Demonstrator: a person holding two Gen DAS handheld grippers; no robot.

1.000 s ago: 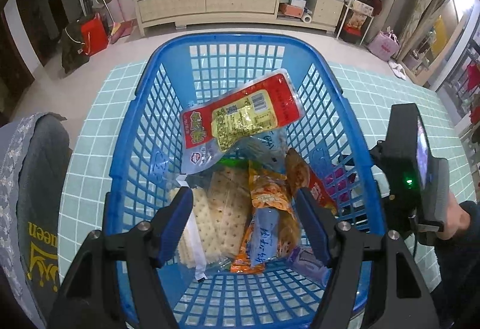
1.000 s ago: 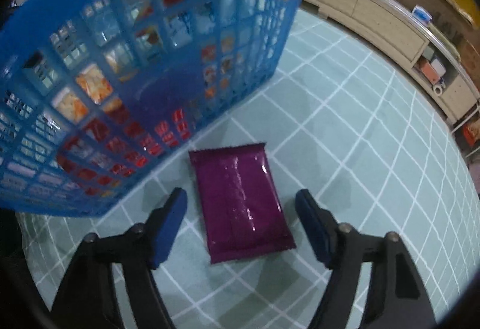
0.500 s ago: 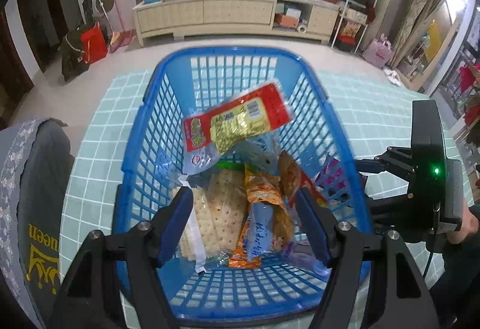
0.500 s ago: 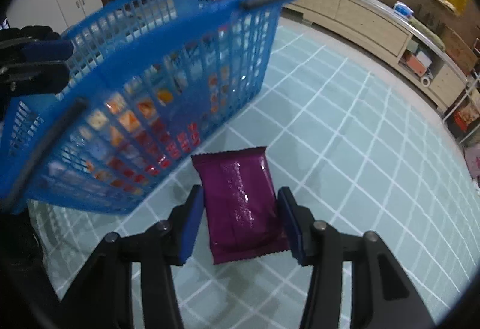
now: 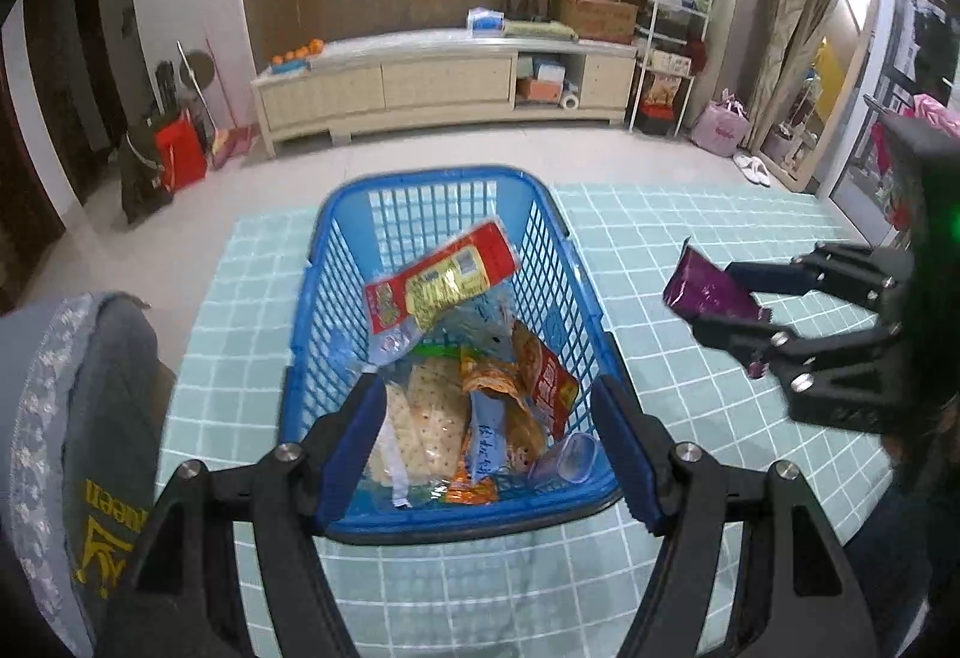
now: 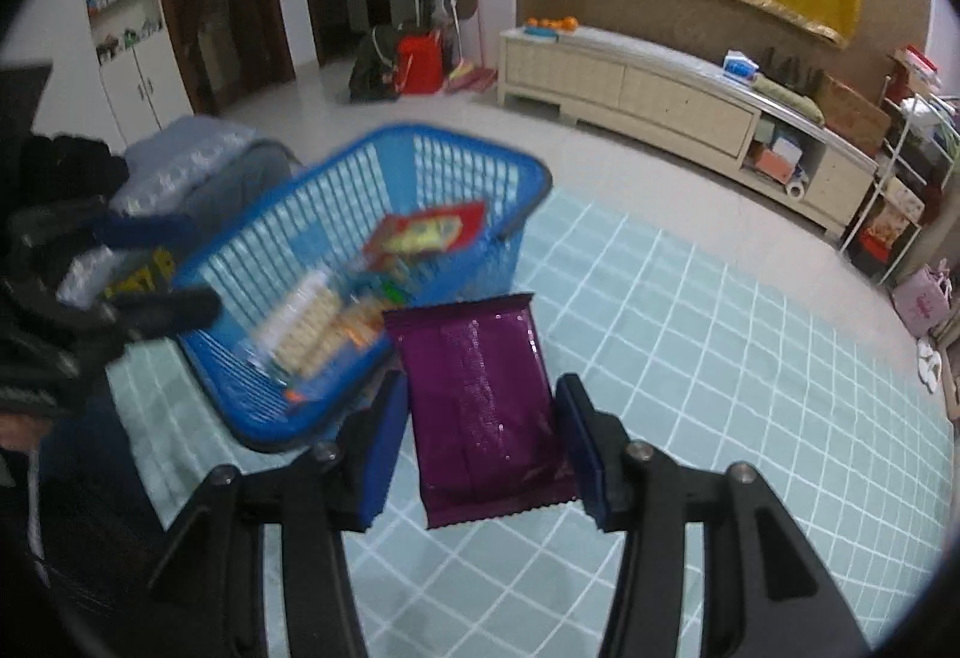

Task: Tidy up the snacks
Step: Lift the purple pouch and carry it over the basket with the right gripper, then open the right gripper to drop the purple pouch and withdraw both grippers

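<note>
Right wrist view shows the right gripper clamped on a purple snack packet, held in the air just beside the blue basket. To finish well, carry it over the rim before letting go, so it drops among the snacks inside. The left gripper hangs spread wide and empty above the basket's near end, pointing forward and down.

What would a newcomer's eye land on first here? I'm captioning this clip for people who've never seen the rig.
First, the purple snack packet clamped in the right gripper, held up above the teal grid mat beside the basket. Next, the blue plastic basket on that mat, piled with snacks, a red-and-yellow packet on top. The left gripper hangs open over its near rim.
</note>
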